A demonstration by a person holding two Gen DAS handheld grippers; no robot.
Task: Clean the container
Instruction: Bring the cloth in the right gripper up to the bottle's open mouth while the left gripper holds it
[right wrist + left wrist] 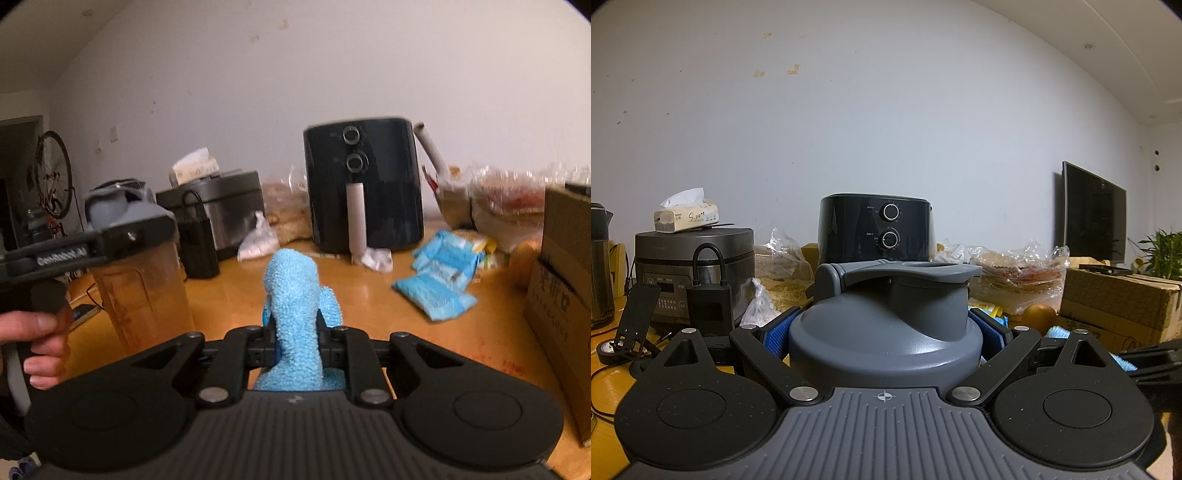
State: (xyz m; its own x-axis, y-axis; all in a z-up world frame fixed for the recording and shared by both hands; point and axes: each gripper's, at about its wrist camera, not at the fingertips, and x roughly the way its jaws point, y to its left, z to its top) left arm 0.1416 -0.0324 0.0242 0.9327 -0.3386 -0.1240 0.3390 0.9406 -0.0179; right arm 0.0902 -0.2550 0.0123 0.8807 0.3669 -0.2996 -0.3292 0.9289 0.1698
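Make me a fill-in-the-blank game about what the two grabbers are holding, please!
1. The right gripper is shut on a fluffy cloth whose colour is ____.
2. The left gripper is clamped on a shaker bottle with a ____ lid.
3. The black air fryer has ____ round knobs on its front.
4. The tissue pack lies on top of the ____.

Missing words: blue; grey; two; rice cooker

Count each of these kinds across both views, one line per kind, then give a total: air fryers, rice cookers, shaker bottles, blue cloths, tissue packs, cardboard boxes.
air fryer: 1
rice cooker: 1
shaker bottle: 1
blue cloth: 1
tissue pack: 1
cardboard box: 1
Total: 6
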